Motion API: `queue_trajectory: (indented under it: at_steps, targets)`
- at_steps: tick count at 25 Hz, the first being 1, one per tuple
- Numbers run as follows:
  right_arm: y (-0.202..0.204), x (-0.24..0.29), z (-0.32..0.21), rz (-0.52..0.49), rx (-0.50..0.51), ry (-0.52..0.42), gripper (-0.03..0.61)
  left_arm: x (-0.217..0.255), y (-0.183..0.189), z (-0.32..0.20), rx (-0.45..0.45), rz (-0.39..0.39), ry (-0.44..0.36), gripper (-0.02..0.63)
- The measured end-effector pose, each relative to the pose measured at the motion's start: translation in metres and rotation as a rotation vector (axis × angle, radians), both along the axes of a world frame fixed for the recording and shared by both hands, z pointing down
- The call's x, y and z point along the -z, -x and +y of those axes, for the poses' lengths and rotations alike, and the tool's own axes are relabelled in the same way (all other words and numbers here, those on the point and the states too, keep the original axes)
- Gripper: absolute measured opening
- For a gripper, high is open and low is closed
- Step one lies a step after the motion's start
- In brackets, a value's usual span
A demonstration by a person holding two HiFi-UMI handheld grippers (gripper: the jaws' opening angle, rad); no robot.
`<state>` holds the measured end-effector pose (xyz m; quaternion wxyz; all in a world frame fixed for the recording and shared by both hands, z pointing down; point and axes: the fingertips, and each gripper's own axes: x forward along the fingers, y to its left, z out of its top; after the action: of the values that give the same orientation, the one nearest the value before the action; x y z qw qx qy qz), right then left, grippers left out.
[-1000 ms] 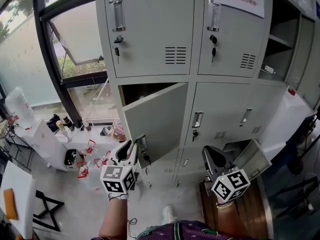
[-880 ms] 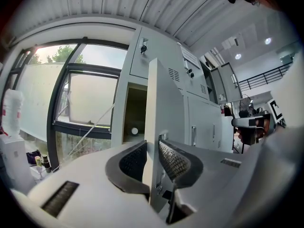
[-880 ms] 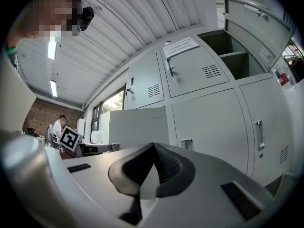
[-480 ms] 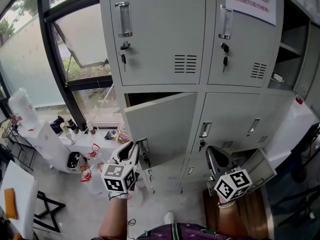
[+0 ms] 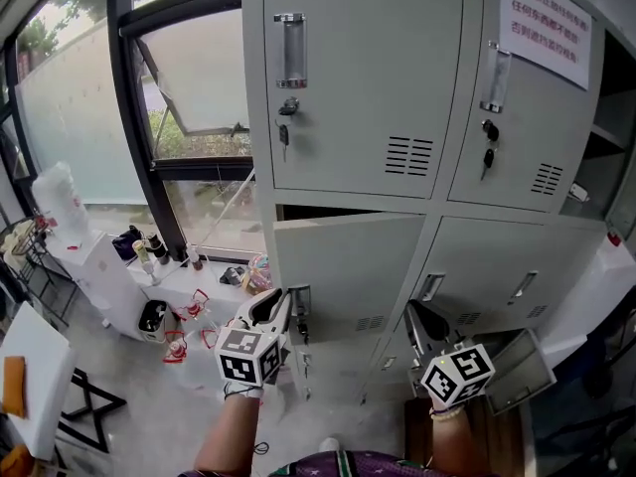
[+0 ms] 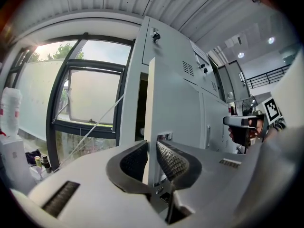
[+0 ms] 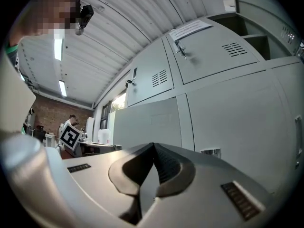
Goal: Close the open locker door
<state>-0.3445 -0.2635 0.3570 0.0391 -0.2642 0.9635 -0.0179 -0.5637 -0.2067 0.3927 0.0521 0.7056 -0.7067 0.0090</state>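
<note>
The grey locker door (image 5: 348, 266) in the middle row stands ajar, with a thin dark gap along its top and left side. My left gripper (image 5: 281, 301) is at the door's free edge, beside its handle and lock (image 5: 300, 301). In the left gripper view the door's edge (image 6: 148, 103) runs between the jaws of the left gripper (image 6: 152, 144). The jaws have just been closing and pinch that edge. My right gripper (image 5: 422, 321) hangs shut and empty in front of the lower lockers. In the right gripper view the right gripper (image 7: 153, 146) is closed with nothing in it.
Closed lockers with keys (image 5: 285, 127) fill the wall above. A lower locker door (image 5: 517, 371) hangs open at the bottom right. An open shelf bay (image 5: 616, 117) is at the far right. A window (image 5: 189, 68) and a white table with bottles (image 5: 109, 276) are on the left.
The open door has swung in toward the locker frame and its gap has narrowed. Both grippers have moved closer to the lockers, the left one staying at the door's edge.
</note>
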Motion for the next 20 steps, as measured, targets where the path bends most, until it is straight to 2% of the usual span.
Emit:
queue_trajectory:
  at_steps: [6,11,20]
  targets:
    - [0.016,0.0,-0.007,-0.002,0.029,0.005,0.006,0.001,0.01,-0.013,0.032,-0.009,0.016,0.069]
    - [0.025,0.002,-0.009,-0.017,0.054,-0.004,0.005,0.0,0.015,-0.024,0.026,-0.02,0.045,0.066]
    - [0.034,0.0,-0.029,-0.015,0.055,0.003,0.006,0.001,0.029,-0.048,0.033,0.01,0.032,0.063]
